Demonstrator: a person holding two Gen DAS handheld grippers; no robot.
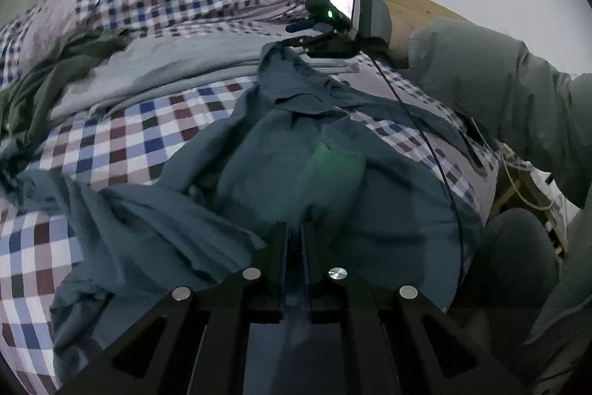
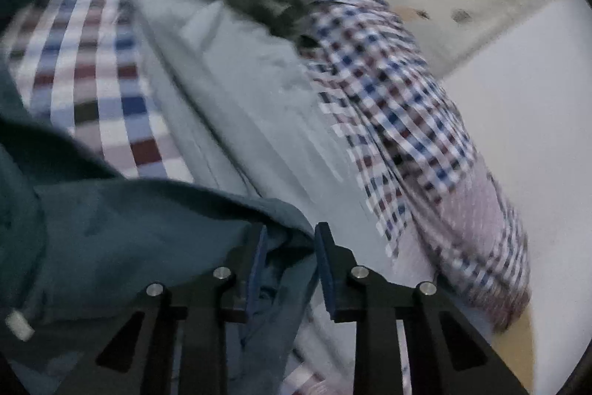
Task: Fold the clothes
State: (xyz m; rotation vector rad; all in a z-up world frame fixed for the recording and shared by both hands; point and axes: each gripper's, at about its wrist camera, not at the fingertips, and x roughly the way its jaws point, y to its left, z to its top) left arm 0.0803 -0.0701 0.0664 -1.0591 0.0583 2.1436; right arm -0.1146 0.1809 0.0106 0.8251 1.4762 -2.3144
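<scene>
Holding teal shirt (image 1: 296, 150) rumpled on checked bedspread (image 1: 122, 143), stretched between my two grippers, presumably to spread it flat for folding. Left gripper (image 1: 295, 239) pinched shut on near hem. Right gripper (image 2: 290, 247) at far edge, fingers apart, cloth bunched between, not clamped. Folded grey garment (image 1: 177, 65) beyond limits room; bare bedspread on my left.
</scene>
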